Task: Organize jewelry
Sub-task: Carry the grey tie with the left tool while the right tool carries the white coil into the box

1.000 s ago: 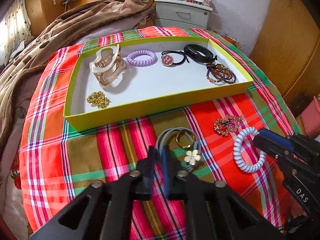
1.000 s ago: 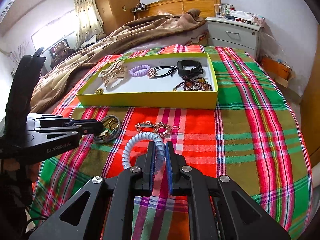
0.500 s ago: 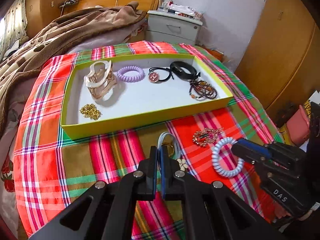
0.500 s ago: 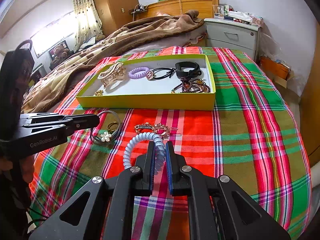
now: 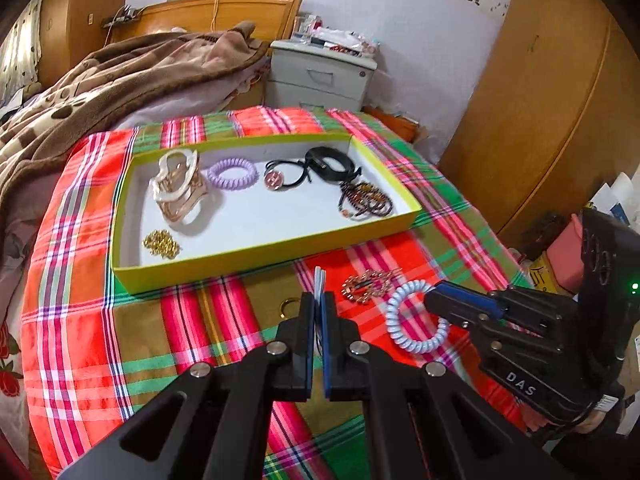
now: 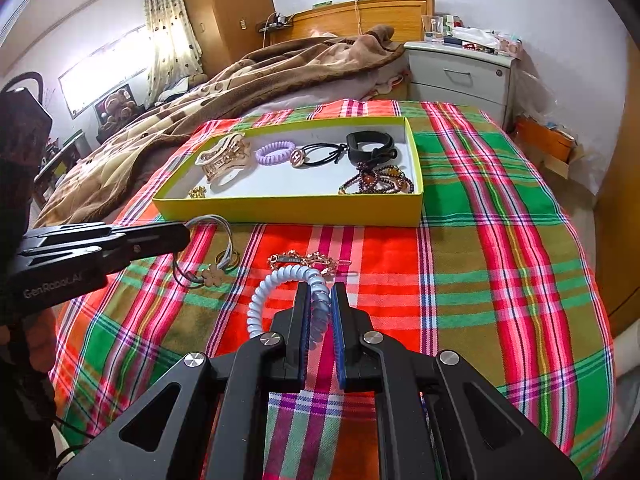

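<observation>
A yellow-green tray on the plaid cloth holds a gold hair claw, a purple coil tie, a black hair tie with a charm, a black band, a bead bracelet and a gold chain. My left gripper is shut on the grey hair tie with a flower charm, lifted off the cloth. My right gripper is shut on the pale blue coil tie. A gold rhinestone clip lies in front of the tray.
A brown blanket lies on the bed behind the tray. A grey nightstand stands beyond it. A wooden wardrobe is on the right.
My left gripper has risen with the grey hair tie, which now hangs from the pads. My right gripper stays shut on the blue coil tie in about the same place.
</observation>
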The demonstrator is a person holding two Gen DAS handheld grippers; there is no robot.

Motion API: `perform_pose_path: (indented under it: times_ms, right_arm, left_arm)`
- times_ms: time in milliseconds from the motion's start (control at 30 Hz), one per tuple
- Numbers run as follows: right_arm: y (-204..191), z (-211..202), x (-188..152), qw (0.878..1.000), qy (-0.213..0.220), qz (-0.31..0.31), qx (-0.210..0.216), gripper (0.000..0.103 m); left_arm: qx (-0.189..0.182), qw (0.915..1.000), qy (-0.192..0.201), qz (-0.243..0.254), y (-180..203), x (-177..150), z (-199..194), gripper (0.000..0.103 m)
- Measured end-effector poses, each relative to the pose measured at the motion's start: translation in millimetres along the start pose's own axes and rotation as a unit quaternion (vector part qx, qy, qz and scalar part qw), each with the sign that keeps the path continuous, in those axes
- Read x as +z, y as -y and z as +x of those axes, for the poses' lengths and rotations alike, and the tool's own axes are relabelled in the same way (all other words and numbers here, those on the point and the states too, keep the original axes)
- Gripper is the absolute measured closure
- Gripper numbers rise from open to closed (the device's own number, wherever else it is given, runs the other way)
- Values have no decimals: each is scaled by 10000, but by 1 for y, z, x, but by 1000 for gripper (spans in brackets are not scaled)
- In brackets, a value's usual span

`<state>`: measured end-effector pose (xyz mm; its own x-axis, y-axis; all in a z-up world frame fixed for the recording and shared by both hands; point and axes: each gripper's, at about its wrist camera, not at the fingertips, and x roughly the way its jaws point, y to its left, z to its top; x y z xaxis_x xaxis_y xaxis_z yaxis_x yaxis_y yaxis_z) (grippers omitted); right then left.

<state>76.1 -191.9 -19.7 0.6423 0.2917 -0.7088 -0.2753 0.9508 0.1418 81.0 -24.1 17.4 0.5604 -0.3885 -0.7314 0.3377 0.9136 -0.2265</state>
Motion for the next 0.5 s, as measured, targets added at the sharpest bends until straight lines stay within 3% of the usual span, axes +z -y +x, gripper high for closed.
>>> perform_pose_path:
  times_ms: [500]
  right_arm:
    - [-6,-7,26,9998,155,-54,-70,93]
  left_arm:
    - [33,9997,230,-54,-10,19,-19,100]
